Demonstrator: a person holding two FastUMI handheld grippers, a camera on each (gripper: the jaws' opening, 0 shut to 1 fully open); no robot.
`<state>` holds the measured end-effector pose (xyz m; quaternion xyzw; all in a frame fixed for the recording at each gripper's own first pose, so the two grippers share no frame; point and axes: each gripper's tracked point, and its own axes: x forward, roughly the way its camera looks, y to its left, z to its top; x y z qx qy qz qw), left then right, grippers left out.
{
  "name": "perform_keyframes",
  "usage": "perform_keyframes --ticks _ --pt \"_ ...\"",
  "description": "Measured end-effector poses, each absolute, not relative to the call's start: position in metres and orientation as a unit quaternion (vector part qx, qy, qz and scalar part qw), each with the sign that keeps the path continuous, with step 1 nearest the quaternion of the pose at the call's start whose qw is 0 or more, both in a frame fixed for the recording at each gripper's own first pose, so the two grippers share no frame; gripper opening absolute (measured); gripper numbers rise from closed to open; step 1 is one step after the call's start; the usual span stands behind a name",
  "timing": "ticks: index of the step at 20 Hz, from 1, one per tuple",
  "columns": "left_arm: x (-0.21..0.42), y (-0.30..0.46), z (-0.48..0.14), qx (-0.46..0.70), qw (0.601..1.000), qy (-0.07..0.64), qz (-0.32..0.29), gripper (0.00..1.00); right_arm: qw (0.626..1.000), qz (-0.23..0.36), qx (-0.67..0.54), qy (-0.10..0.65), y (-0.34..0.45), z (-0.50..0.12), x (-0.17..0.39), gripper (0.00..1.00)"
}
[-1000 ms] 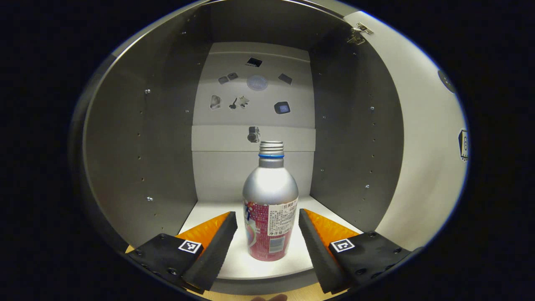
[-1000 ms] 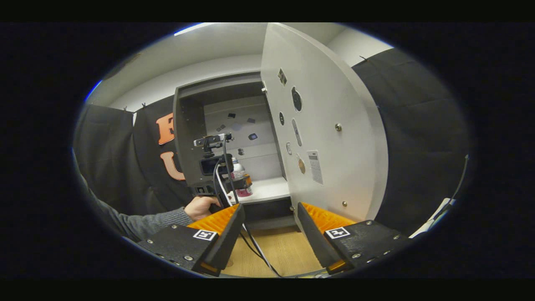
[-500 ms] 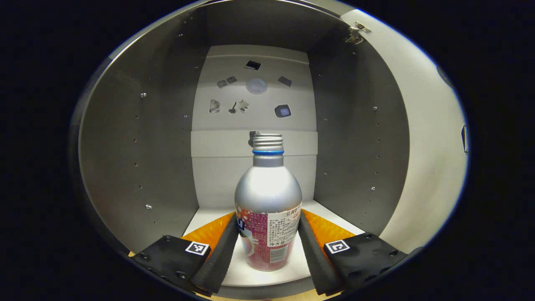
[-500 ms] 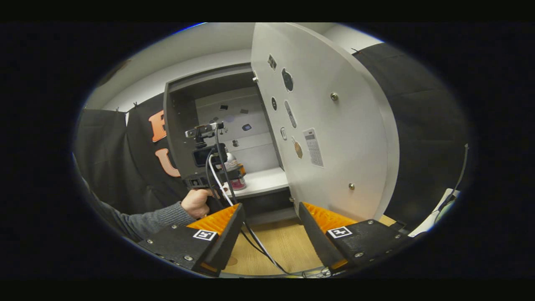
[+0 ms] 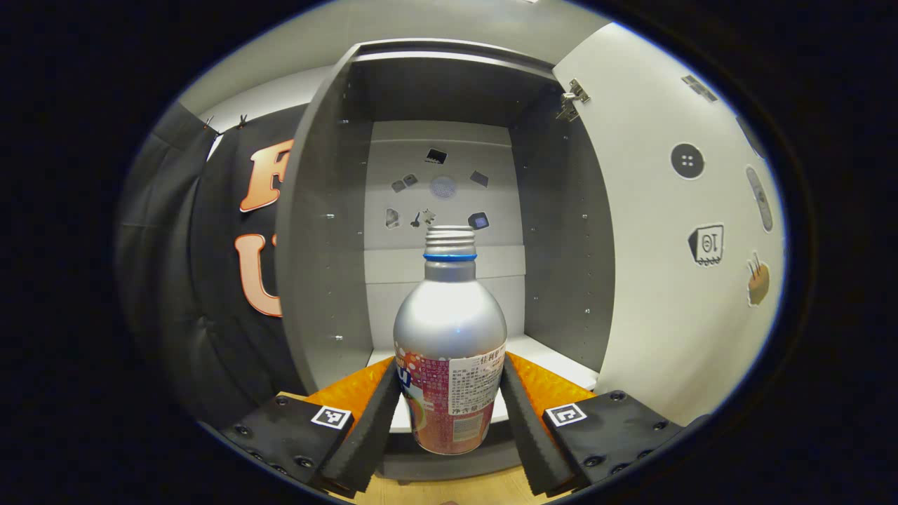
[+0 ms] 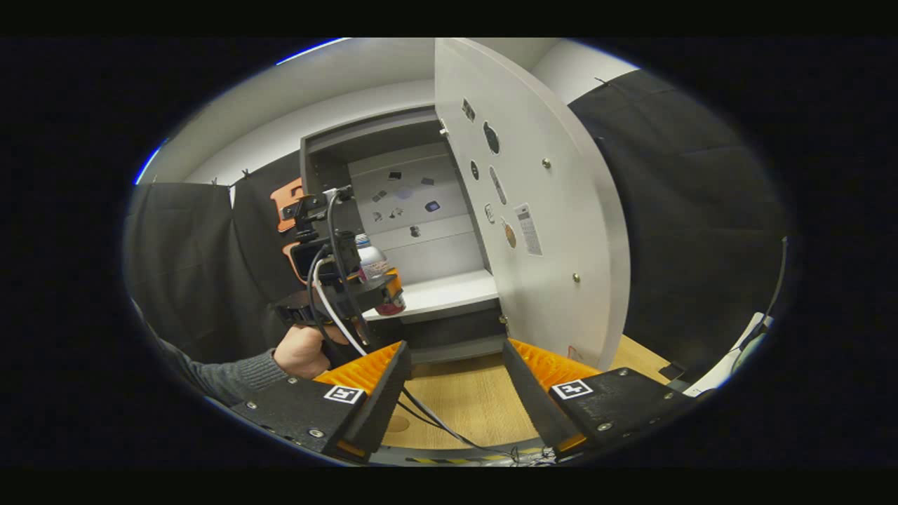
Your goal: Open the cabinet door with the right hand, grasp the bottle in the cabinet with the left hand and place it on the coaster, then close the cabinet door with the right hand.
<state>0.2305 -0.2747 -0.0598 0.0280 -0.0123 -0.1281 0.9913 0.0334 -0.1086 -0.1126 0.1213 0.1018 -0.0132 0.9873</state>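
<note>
In the left gripper view, the left gripper [image 5: 449, 421] has its jaws clamped on the lower, labelled part of the bottle [image 5: 450, 351], one black pad pressing each side. The bottle stands upright between them: a silver shoulder, a blue ring at the neck and a threaded mouth with no cap. Its base hangs in front of the front edge of the cabinet shelf [image 5: 554, 365], over a strip of wooden surface [image 5: 456, 487] at the bottom of the view.

Behind the bottle stands the open cabinet [image 5: 330, 231], with grey side walls and a pale back panel carrying several small stickers. The cabinet door [image 5: 666, 280] is swung wide to the right, its hinge visible at the top corner and more stickers on its inner face.

In the right gripper view, the right gripper [image 6: 452, 393] hangs over the wooden surface [image 6: 463, 400] with its jaws apart and nothing between them. Farther off to the left, a hand [image 6: 302, 351] in a grey sleeve holds the left gripper [image 6: 351, 280], with the bottle [image 6: 375, 270] in it just in front of the cabinet [image 6: 414, 210]. The open cabinet door [image 6: 540, 210] stands beyond the right gripper. A small round mark lies on the wood near the left finger; whether it is the coaster cannot be told.
</note>
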Motion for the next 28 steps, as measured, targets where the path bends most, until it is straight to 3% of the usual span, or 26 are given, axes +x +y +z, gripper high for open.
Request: perform_keyframes --ticks 6,13,22,28 --pt "0.159 -0.235 -0.117 0.044 0.992 0.027 -0.115 0.86 0.982 -0.001 0.136 0.129 -0.102 -0.132 -0.010 0.82" --pt "0.105 -0.189 -0.239 0.060 0.987 0.121 -0.083 0.86 0.976 0.002 0.125 0.177 -0.098 -0.164 -0.045 0.82" --pt "0.087 -0.163 -0.367 0.040 0.977 0.198 -0.063 0.86 0.955 0.016 0.121 0.269 -0.088 -0.230 -0.043 0.83" --pt "0.092 -0.146 -0.410 0.043 0.975 0.215 -0.043 0.86 0.948 0.037 0.109 0.297 -0.078 -0.241 -0.021 0.82"
